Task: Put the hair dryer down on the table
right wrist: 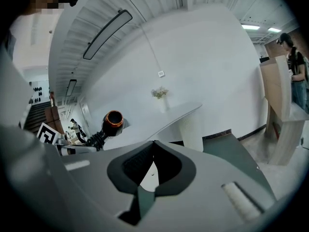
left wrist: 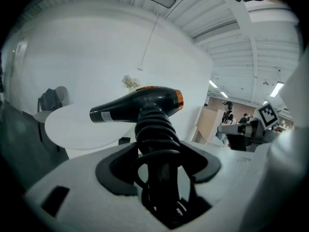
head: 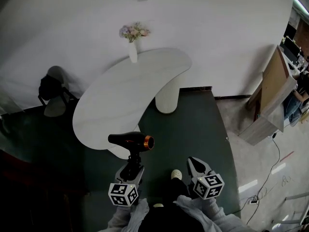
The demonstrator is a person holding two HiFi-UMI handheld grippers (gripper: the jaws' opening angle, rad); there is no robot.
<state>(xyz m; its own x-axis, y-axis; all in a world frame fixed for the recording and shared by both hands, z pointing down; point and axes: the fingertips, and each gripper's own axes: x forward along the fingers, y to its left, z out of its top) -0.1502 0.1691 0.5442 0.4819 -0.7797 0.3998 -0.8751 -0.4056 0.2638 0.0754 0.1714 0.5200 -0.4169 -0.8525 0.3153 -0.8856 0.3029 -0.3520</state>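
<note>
Near the front edge of the white table (head: 125, 93), the left gripper (head: 131, 170) was clamped on the cord-wrapped handle of the hair dryer (head: 130, 140). The dryer was held upright in the air, orange-ringed end to the right, off the tabletop. Beside it, the right gripper (head: 195, 164) was empty, jaw tips closed together.

The head view looks steeply down on the tabletop (head: 130, 91) from just short of its near end. Both gripper views face it from low and close, sharing its vase (head: 133, 52).
</note>
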